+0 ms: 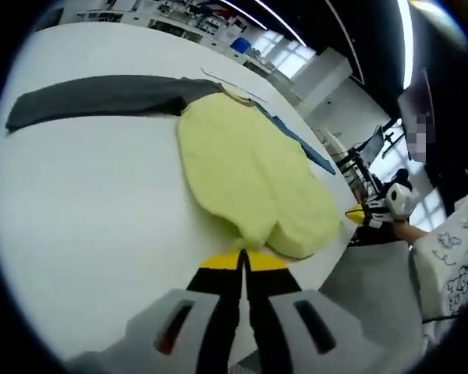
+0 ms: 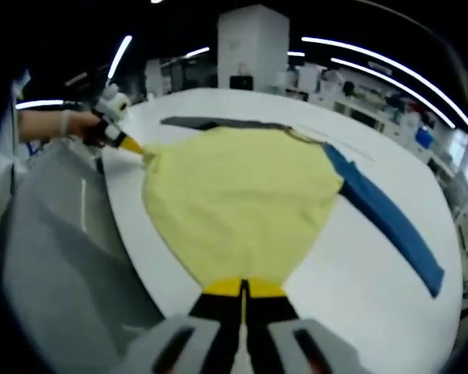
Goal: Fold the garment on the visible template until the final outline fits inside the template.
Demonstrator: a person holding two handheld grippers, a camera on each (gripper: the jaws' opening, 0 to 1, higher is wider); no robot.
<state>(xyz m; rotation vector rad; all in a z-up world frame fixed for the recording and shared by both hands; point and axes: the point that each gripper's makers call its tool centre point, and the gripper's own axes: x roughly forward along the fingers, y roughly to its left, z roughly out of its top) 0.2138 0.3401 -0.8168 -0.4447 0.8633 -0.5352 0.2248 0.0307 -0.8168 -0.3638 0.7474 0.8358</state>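
Yellow-tipped jaws of the left hand-held gripper (image 1: 242, 261) rise from the bottom of the left gripper view, pressed together on the near hem of the garment (image 1: 249, 171). It is pale yellow in the body, lying flat on the white tabletop (image 1: 86, 210), with a grey sleeve (image 1: 101, 95) stretched out toward the far left and a blue sleeve (image 1: 300, 140) running along its far right edge. At the right of this view the right hand-held gripper (image 1: 357, 212) touches the garment's corner near the tabletop edge, held by a hand (image 1: 405, 230).

In the right gripper view the right hand-held gripper (image 2: 242, 288) has its jaws shut together on the hem of the garment (image 2: 238, 195), which spreads away from it. The blue sleeve (image 2: 390, 218) stretches out to the right, the grey sleeve (image 2: 218, 123) lies at the far side, and the left hand-held gripper (image 2: 132, 146) meets the garment's left corner.
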